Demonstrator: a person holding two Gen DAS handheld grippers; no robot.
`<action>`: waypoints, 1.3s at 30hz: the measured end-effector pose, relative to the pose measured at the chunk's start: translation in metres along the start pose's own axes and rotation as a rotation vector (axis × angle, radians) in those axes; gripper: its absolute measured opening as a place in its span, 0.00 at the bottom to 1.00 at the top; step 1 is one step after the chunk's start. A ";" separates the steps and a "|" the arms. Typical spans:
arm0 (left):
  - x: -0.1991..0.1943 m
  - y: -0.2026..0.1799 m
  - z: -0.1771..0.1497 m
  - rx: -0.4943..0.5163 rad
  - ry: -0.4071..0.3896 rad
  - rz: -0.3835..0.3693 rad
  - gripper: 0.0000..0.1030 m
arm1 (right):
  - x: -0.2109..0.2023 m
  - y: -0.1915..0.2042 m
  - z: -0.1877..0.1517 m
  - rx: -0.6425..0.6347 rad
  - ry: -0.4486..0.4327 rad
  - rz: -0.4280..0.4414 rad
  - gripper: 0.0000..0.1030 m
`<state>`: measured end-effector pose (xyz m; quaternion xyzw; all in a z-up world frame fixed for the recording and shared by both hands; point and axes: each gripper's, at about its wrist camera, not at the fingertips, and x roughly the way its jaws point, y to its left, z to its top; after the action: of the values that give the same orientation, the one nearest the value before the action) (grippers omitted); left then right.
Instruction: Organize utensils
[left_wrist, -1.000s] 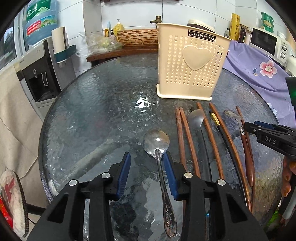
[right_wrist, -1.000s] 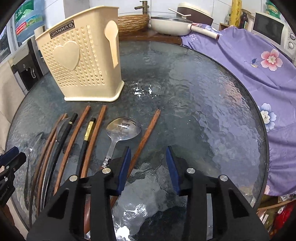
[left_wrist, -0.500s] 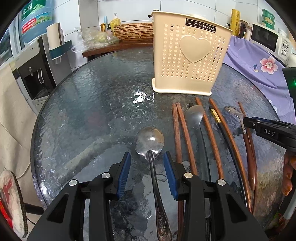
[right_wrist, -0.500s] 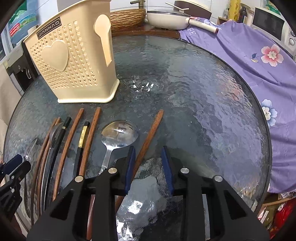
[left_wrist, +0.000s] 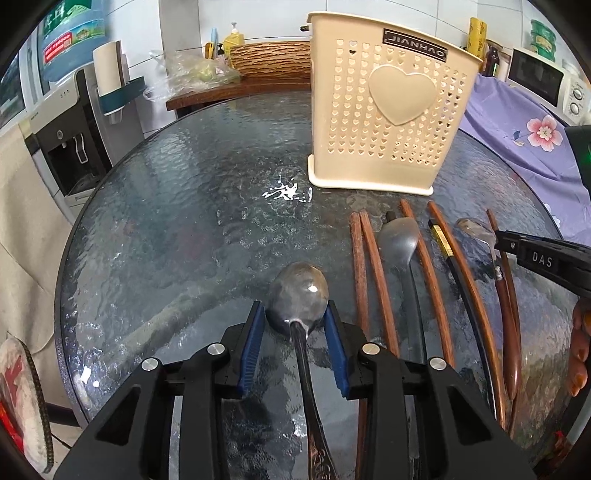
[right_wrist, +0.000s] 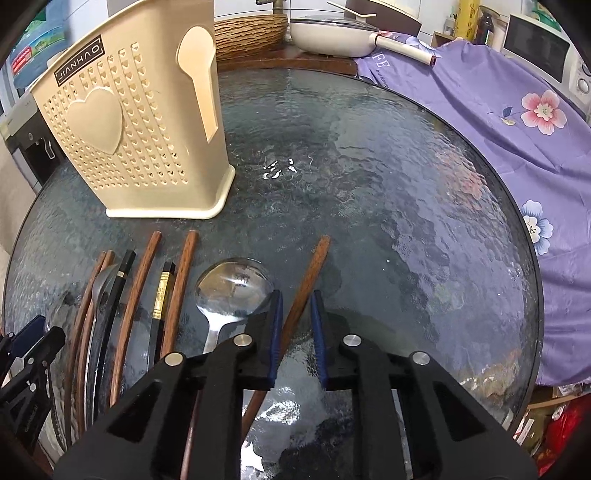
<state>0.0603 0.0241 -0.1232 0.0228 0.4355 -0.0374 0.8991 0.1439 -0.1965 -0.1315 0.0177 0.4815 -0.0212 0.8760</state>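
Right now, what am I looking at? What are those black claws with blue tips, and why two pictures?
No robot: a person holds a two-fingered gripper in each hand, each carrying a camera looking along its fingers. The left gripper is closing around a metal spoon lying on the glass table; its pads do not yet press it. The right gripper is closing around a wooden chopstick, a gap still showing. More chopsticks and spoons lie alongside, before a cream utensil holder.
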 end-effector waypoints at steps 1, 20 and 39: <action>0.001 0.000 0.002 -0.001 0.004 -0.002 0.29 | 0.001 0.001 0.002 -0.002 0.002 -0.001 0.12; 0.014 0.006 0.021 -0.008 -0.003 0.006 0.03 | 0.003 0.006 -0.001 -0.029 -0.021 0.004 0.07; -0.011 0.003 0.029 -0.045 -0.075 -0.087 0.03 | -0.033 0.000 -0.001 -0.028 -0.084 0.089 0.07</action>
<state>0.0770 0.0259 -0.0966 -0.0178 0.4027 -0.0675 0.9127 0.1253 -0.1956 -0.1048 0.0262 0.4432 0.0238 0.8957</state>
